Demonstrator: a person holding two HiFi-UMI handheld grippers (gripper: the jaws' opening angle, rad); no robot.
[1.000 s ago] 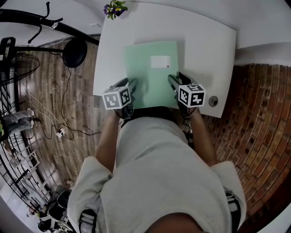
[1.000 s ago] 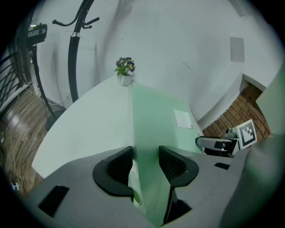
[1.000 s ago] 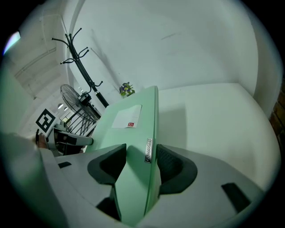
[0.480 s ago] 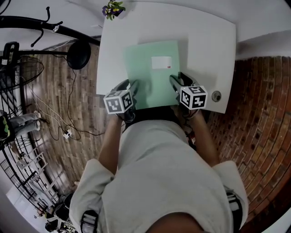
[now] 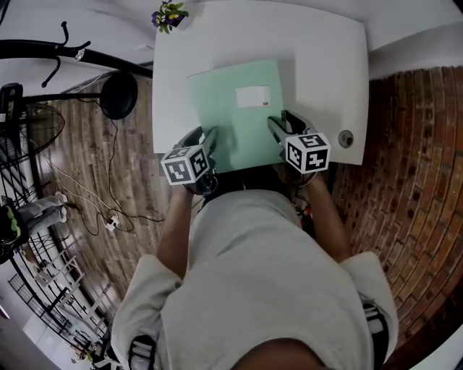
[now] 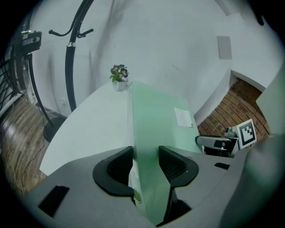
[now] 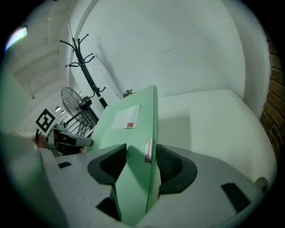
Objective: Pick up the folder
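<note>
A pale green folder (image 5: 237, 110) with a white label hangs a little above the white table (image 5: 329, 65) and throws a shadow on it. My left gripper (image 5: 210, 143) is shut on its near left edge. My right gripper (image 5: 276, 130) is shut on its near right edge. In the left gripper view the folder (image 6: 156, 124) runs edge-on between the two dark pads of the left gripper (image 6: 146, 161). The right gripper view shows the folder (image 7: 133, 133) pinched at its spine by the right gripper (image 7: 141, 161). Each gripper's marker cube shows in the other's view.
A small pot of flowers (image 5: 168, 14) stands at the table's far left corner. A round cable hole (image 5: 346, 138) sits near the table's right front corner. A black coat stand (image 5: 79, 54) and cables lie on the wooden floor at left; a brick surface (image 5: 412, 181) lies at right.
The folder has come up off the table in both grippers and turned slightly, its far edge swinging left. Both grippers keep their hold on its near edge.
</note>
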